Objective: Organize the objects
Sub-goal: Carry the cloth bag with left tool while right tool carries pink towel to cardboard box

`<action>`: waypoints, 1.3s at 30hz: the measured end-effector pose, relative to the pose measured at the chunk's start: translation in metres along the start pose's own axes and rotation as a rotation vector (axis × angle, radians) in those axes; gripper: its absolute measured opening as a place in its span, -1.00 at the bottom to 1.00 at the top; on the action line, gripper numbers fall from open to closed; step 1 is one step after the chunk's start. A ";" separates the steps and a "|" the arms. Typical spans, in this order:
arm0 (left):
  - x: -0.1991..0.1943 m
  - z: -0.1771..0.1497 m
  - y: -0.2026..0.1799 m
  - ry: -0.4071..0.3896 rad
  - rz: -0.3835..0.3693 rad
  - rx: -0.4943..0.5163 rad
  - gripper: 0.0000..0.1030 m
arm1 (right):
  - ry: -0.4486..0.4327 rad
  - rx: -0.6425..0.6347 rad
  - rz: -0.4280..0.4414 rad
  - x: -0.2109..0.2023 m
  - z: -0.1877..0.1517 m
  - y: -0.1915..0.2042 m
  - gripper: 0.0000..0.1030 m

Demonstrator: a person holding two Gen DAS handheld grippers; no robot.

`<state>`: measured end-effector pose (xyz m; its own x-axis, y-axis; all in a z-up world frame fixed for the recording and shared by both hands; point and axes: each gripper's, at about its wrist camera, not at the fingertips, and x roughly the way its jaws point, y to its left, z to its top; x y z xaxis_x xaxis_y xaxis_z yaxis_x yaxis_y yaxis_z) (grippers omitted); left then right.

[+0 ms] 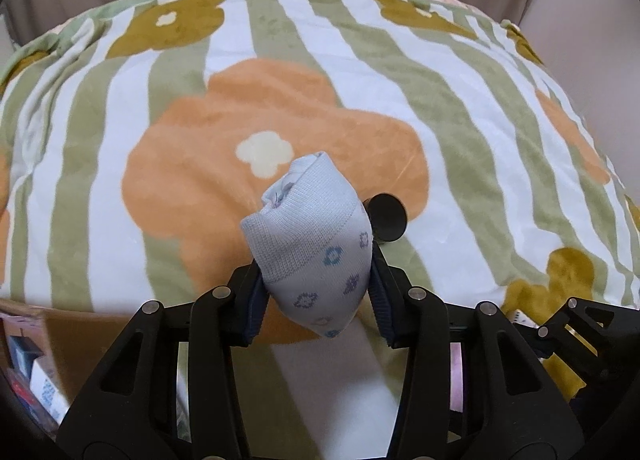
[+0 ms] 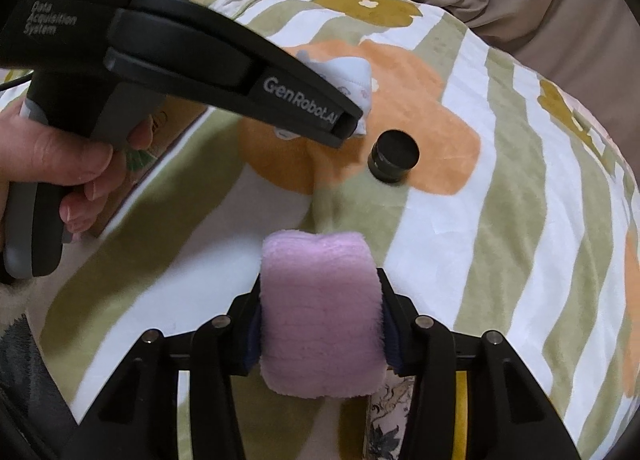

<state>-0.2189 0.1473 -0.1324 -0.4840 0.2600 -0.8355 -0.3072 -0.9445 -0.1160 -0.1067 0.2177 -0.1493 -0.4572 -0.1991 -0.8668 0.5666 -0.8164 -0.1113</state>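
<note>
**Op A:** So, I've got one bundle in each gripper, and I'd judge that's deliberate: both soft items come off the bed together and get sorted in one trip. My left gripper (image 1: 316, 292) is clamped on the rolled blue sock (image 1: 312, 244), pads pressing its sides, the roll's free end sticking out past the fingertips.

**Op B:** And the right?

**Op A:** My right gripper (image 2: 320, 324) is squeezed on the pink fluffy roll (image 2: 320, 312); its jaws are narrow and the plush bulges over them. Both bundles look to be held clear above the striped flower blanket (image 2: 500, 220) on the bed, around its middle.

**Op B:** Anything left lying there?

**Op A:** A small black cap (image 2: 394, 156) sits on the orange flower, near the middle, just beside the sock's end but apart from it. Neither gripper touches it; I'd guess it goes next.
</note>
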 end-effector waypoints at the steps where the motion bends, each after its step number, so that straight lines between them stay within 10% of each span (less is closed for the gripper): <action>1: -0.005 0.001 -0.001 -0.008 0.000 0.001 -0.21 | -0.004 0.000 -0.003 -0.004 0.001 0.000 -0.15; 22: -0.137 0.007 -0.002 -0.192 0.022 0.015 -0.21 | -0.121 0.059 -0.035 -0.098 0.017 0.015 -0.15; 39: -0.217 -0.016 0.072 -0.277 0.100 -0.069 -0.21 | -0.191 0.036 -0.003 -0.139 0.079 0.060 -0.15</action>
<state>-0.1222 0.0199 0.0320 -0.7173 0.2010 -0.6672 -0.1950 -0.9771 -0.0848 -0.0635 0.1537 0.0027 -0.5824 -0.2933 -0.7581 0.5420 -0.8352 -0.0933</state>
